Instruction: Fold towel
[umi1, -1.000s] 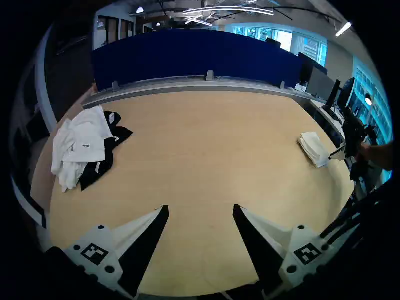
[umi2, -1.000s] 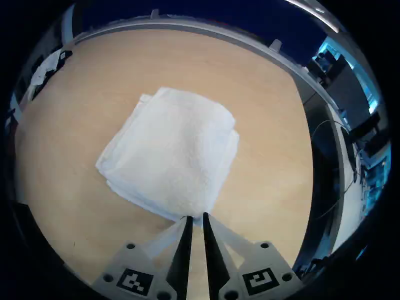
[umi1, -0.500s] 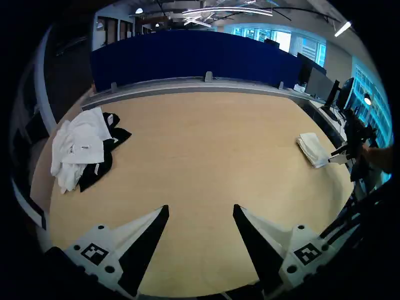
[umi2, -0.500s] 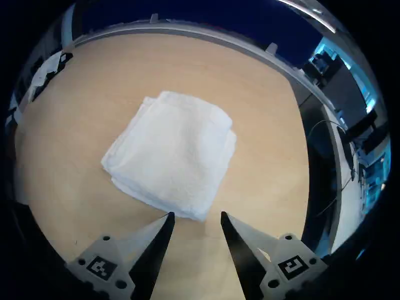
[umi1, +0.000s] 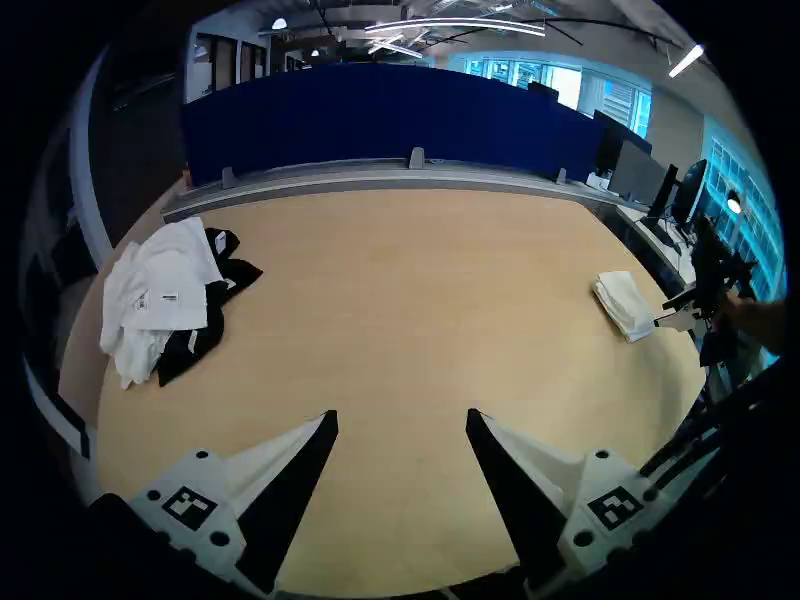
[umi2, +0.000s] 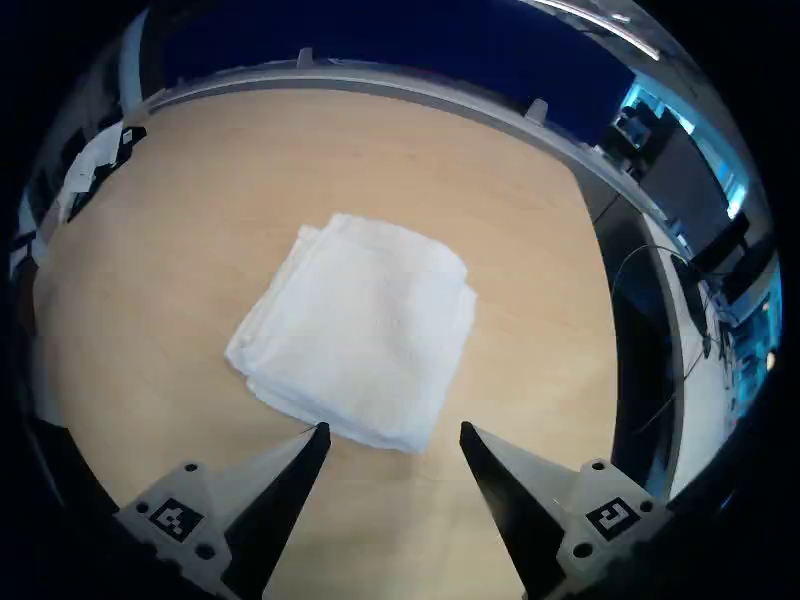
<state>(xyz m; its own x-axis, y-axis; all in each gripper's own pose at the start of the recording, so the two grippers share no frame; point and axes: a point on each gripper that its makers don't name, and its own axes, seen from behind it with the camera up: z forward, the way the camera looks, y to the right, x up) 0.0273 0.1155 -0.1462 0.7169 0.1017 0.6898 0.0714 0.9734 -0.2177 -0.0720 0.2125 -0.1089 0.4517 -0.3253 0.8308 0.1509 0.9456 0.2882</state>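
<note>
Just ahead of the right hand-held gripper (umi2: 393, 430), whose fingers gape wide and empty, a folded white towel (umi2: 355, 330) lies flat on the wooden surface (umi1: 400, 300). The left hand-held gripper (umi1: 401, 413), well apart, is equally open, holding nothing. A white-and-black clothes heap (umi1: 165, 300) lies near a blue partition (umi1: 380, 110) edging the surface.

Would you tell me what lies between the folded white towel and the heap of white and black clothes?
Bare light wooden tabletop, in the left gripper view, separates the folded white towel from the white-and-black clothes heap.
</note>
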